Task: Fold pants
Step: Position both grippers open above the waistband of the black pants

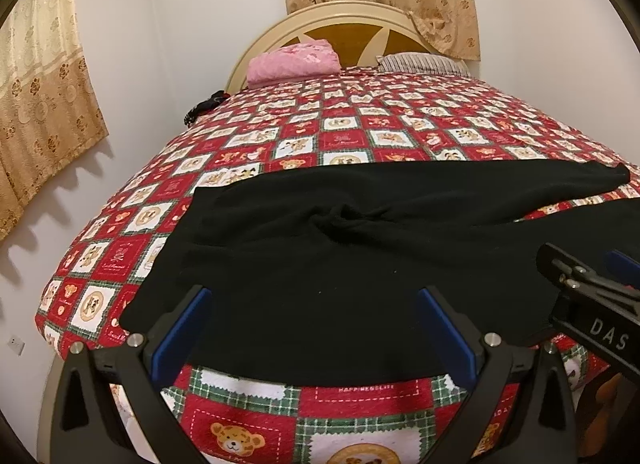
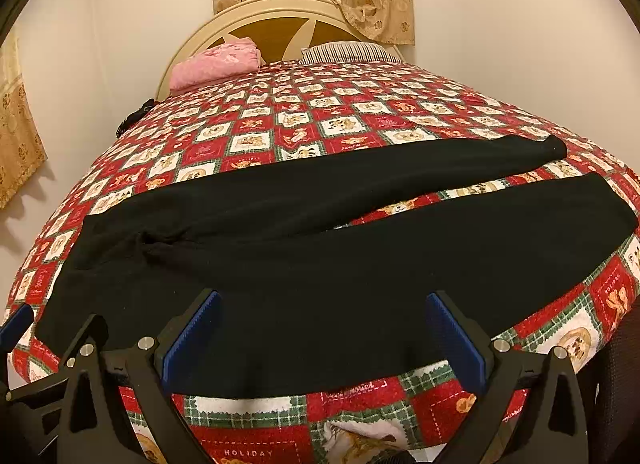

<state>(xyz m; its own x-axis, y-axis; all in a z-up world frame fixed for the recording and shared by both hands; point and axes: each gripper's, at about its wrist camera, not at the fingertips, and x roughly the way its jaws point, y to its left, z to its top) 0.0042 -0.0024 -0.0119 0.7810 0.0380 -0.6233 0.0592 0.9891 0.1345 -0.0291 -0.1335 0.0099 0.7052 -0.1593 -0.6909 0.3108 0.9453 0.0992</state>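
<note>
Black pants [image 1: 340, 248] lie spread flat across the near part of the bed, waistband to the left, both legs running right. They also show in the right wrist view [image 2: 320, 248], legs split in a narrow V. My left gripper [image 1: 314, 304] is open and empty, hovering over the pants' near edge by the waist and seat. My right gripper [image 2: 320, 308] is open and empty over the near leg. The right gripper also shows at the right edge of the left wrist view [image 1: 592, 288].
The bed has a red, white and green teddy-bear quilt [image 1: 360, 131]. A pink folded blanket [image 1: 292, 61] and a striped pillow [image 1: 424, 63] lie by the headboard [image 1: 348, 29]. A dark object [image 1: 204, 105] sits at the bed's far left edge. Curtains [image 1: 40, 95] hang at the left wall.
</note>
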